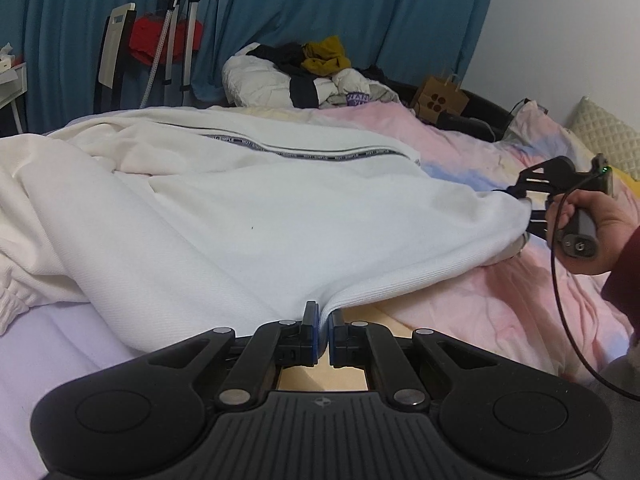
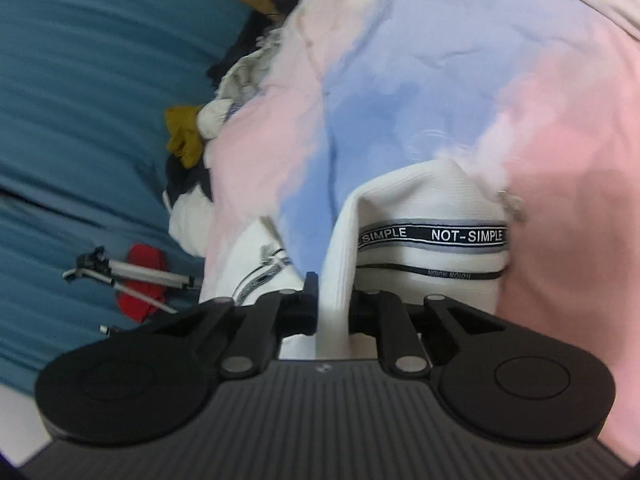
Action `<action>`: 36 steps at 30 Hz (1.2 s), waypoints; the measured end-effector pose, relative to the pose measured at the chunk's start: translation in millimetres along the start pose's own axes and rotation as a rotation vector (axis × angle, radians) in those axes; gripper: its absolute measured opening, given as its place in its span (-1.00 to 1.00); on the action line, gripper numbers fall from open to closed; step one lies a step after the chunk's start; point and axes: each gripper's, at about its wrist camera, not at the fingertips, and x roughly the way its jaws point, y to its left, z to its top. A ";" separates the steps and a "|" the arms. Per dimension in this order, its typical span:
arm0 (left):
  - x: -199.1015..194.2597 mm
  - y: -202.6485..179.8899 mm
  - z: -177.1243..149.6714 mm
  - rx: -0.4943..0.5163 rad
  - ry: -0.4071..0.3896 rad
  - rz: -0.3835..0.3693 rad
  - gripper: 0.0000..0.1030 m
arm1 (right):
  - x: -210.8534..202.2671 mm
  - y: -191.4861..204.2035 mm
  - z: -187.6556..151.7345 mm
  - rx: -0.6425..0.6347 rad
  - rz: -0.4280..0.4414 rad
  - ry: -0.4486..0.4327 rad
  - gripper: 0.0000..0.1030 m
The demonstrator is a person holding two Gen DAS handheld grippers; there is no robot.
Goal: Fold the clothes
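A white garment with a black "NOT-SIMPLE" tape stripe lies spread across the bed. My left gripper is shut on its near hem edge. My right gripper, held in a hand at the right, is shut on the garment's far right corner. In the right wrist view the right gripper pinches a white fold of the garment, whose stripe band shows just beyond the fingers. The cloth hangs stretched between the two grippers.
The bed has a pink and blue duvet. A pile of clothes and a brown paper bag sit at the far edge. Blue curtains, a tripod and a chair stand behind.
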 end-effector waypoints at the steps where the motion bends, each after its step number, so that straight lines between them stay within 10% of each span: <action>1: 0.1 -0.5 1.2 -0.002 -0.008 -0.010 -0.91 | -3.3 6.2 1.4 -0.022 0.038 -0.020 -0.81; 9: 0.7 -4.1 11.0 -0.022 -0.071 -0.094 -0.91 | -66.3 66.2 5.4 -0.314 0.470 -0.363 -0.85; 12: 5.3 -6.0 11.5 -0.023 -0.078 -0.122 -0.91 | -70.2 49.5 14.0 -0.300 0.300 -0.400 -0.85; 18: 28.4 -10.6 -3.5 0.016 0.001 -0.101 -0.89 | -6.9 -67.4 41.4 0.150 -0.174 -0.070 -0.84; 26: 13.5 8.1 -15.7 -0.065 0.050 -0.094 -0.64 | -11.9 -66.6 45.3 0.126 -0.156 -0.065 -0.84; 31: -31.0 54.0 -17.7 -0.386 0.040 -0.086 -0.18 | -15.0 -55.4 51.9 0.116 -0.134 -0.074 -0.84; 36: -50.9 142.2 -41.0 -0.939 -0.040 0.001 0.15 | -25.2 -62.2 38.4 0.177 -0.159 -0.078 -0.81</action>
